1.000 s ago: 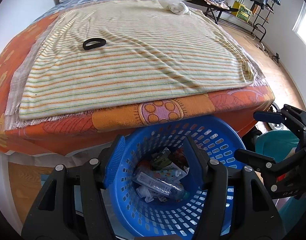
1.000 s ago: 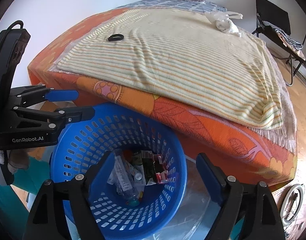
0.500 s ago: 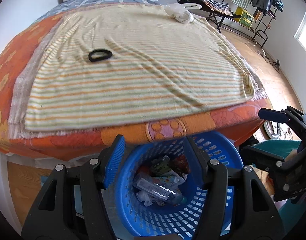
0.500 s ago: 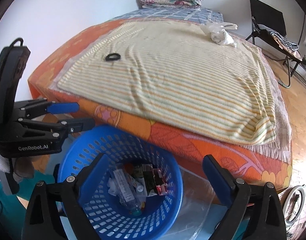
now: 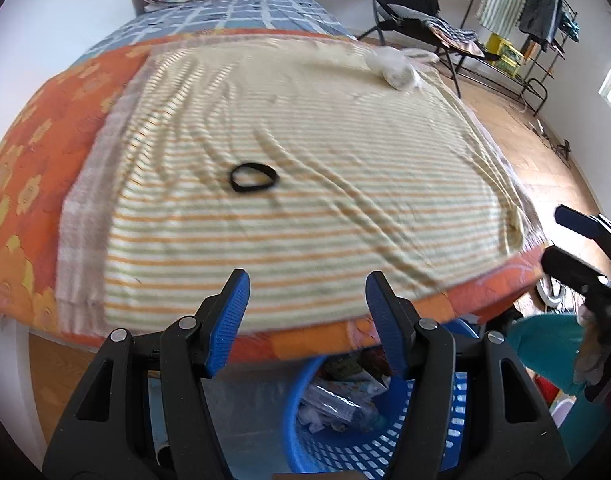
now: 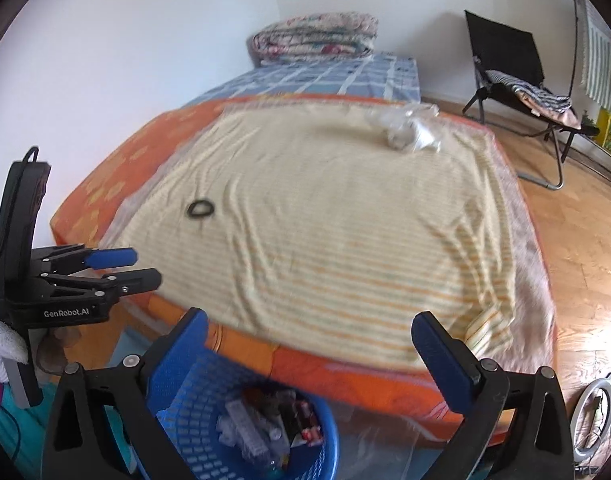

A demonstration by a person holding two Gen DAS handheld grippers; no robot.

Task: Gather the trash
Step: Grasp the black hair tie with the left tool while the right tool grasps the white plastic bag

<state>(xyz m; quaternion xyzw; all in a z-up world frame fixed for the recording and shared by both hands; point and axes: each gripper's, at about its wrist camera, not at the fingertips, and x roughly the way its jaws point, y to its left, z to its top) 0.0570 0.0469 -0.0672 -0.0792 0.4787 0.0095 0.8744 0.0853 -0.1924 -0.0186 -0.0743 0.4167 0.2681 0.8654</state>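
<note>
A blue perforated basket [image 5: 337,454] [image 6: 193,408] stands on the floor against the bed's near edge, holding wrappers and a clear bottle [image 5: 337,396] [image 6: 265,420]. On the striped yellow sheet [image 5: 305,200] lie a black ring [image 5: 252,177] [image 6: 201,209] and, farther back, a crumpled white plastic bag [image 5: 393,68] [image 6: 409,128]. My left gripper [image 5: 307,312] [image 6: 121,268] is open and empty above the bed's edge. My right gripper [image 6: 309,328] [image 5: 577,248] is over the basket with its jaws opening and nothing between them.
The bed has an orange flowered cover [image 5: 21,184] and a folded quilt [image 6: 317,38] at its head. A black folding chair [image 6: 505,64] and a clothes rack [image 5: 545,8] stand on the wooden floor [image 6: 585,240] to the right. A ring light [image 6: 597,420] lies beside the bed.
Both grippers rose and tilted up from the basket toward the bed top; the basket slid to the bottom of both views. The right gripper's jaws spread wider.
</note>
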